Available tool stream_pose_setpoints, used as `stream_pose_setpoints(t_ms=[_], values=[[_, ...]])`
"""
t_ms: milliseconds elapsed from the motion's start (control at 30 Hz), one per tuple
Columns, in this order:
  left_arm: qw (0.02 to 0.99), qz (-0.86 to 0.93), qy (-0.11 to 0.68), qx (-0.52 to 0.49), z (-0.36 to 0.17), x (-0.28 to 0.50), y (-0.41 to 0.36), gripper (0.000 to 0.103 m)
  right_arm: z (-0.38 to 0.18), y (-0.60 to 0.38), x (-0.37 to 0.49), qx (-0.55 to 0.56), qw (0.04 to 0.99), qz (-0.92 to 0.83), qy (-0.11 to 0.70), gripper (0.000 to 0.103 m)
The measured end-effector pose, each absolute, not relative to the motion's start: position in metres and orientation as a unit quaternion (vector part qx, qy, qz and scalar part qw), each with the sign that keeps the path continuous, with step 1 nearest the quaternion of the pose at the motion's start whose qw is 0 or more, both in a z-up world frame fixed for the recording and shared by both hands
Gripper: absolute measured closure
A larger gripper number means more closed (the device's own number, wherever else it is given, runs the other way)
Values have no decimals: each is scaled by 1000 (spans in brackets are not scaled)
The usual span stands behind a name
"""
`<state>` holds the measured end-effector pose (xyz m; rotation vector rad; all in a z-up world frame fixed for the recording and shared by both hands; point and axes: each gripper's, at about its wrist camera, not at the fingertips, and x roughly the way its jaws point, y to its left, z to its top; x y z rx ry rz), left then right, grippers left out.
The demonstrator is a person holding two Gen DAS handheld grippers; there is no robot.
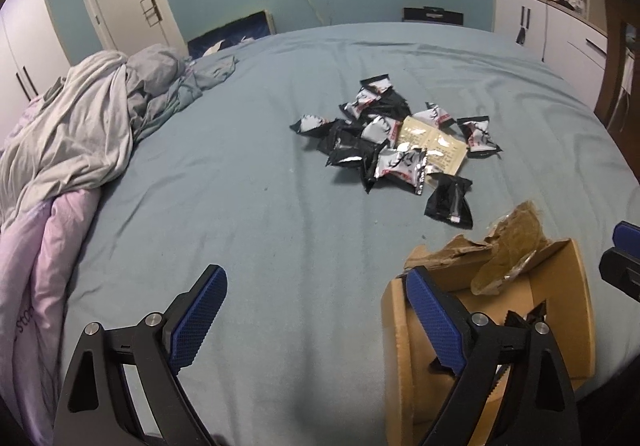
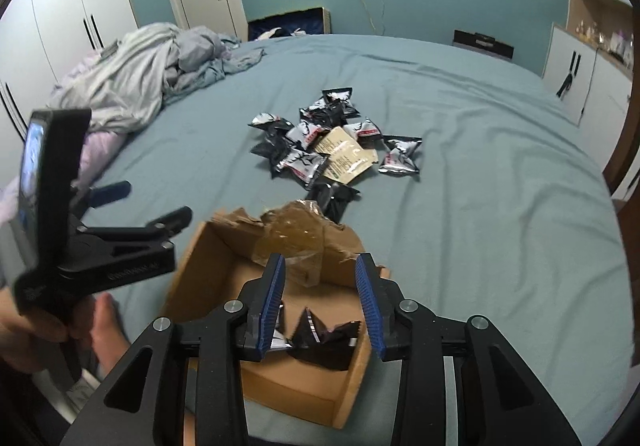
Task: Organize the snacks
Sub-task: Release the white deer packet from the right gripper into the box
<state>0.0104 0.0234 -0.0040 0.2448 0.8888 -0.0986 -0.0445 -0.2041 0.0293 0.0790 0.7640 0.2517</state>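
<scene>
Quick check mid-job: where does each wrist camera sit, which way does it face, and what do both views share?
Left wrist: above the bed, facing the snack pile; own left gripper open, box at right.
Right wrist: over the box, facing the same pile; right gripper open above a black packet; a hand holds the left gripper.
Shared: pile, box, bed.

Bed point(image 1: 280, 246) bears snack packets point(image 1: 384, 142), cardboard box point(image 1: 560, 286), bedding point(image 1: 80, 134).
</scene>
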Motion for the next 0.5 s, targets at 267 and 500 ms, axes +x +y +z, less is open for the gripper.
stream_pose_setpoints(t_ms=[267, 500], values=[[914, -37, 383, 133, 11, 3, 19, 1, 29, -202, -51, -1, 924, 54, 379, 68], [917, -45, 366, 150, 15, 0, 12, 0, 23, -210, -49, 52, 916, 54, 395, 68]])
